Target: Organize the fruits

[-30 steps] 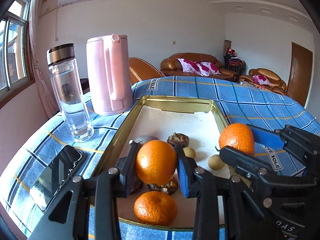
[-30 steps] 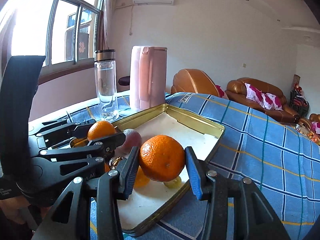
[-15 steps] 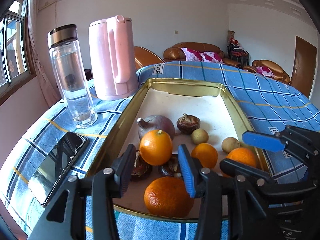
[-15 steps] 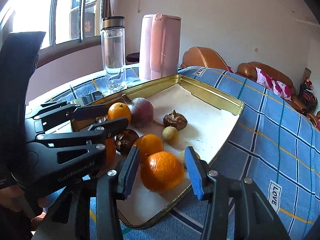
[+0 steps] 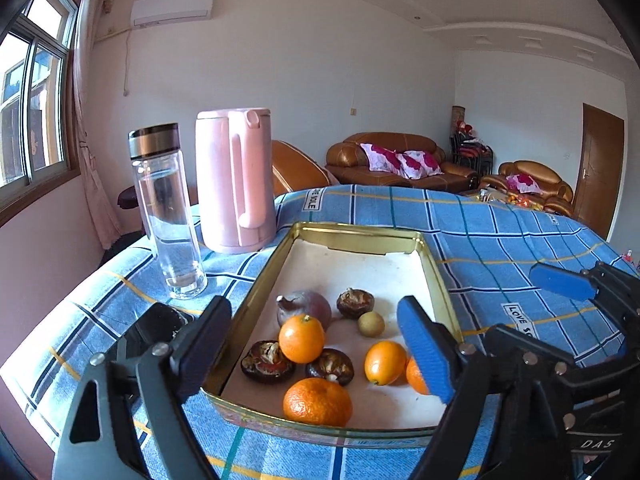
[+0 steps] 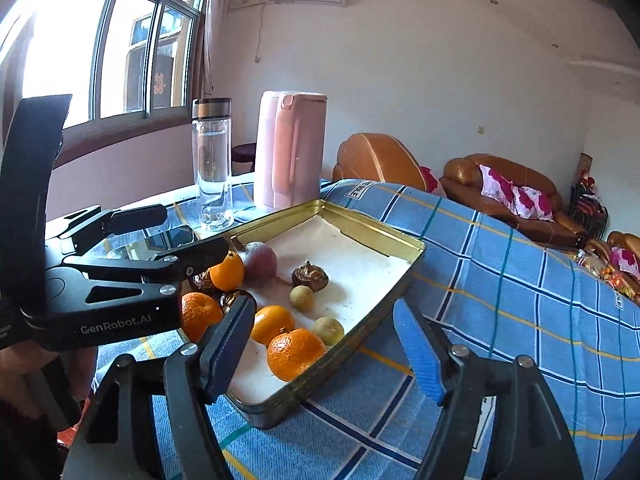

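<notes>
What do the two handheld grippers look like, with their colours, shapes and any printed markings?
The left gripper and the right gripper are built alike: black angular arms with cut-out openings, joined by silver round rivets. Each finger ends in a flat blue pad. The side of the left gripper's black body carries the white printed marking "GenRobot.AI". No cables are visible.

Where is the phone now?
In the left wrist view the phone lies flat on the blue checked cloth, left of the gold tray and just in front of the glass bottle.
</notes>
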The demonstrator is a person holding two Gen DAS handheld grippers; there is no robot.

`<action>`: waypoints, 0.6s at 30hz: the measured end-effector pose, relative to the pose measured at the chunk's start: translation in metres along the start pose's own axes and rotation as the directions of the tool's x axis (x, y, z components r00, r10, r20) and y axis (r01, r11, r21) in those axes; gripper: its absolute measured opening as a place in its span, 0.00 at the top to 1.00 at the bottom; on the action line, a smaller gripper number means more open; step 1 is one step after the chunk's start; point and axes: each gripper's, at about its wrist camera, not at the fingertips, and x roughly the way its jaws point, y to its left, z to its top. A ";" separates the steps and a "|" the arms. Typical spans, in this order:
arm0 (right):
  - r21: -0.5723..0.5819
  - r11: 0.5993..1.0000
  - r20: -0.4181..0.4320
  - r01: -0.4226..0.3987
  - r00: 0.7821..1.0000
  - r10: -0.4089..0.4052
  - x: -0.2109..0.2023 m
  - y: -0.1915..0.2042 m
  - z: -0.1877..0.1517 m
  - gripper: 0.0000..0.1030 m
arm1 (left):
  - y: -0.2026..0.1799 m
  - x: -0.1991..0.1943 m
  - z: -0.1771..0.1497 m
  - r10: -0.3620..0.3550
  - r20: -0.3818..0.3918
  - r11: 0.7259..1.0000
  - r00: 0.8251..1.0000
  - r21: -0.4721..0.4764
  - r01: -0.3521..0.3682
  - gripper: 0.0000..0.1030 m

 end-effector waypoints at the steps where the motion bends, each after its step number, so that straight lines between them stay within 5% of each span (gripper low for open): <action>1: 0.001 1.000 0.012 0.017 1.000 -0.017 -0.006 -0.002 0.001 0.27 | -0.002 -0.004 0.001 -0.002 0.009 1.000 1.000 0.006 0.002 0.12; 18: 0.092 0.985 0.097 0.149 0.983 -0.158 -0.060 -0.040 -0.009 0.14 | -0.037 -0.025 0.007 -0.029 0.036 0.996 0.999 0.081 0.026 0.00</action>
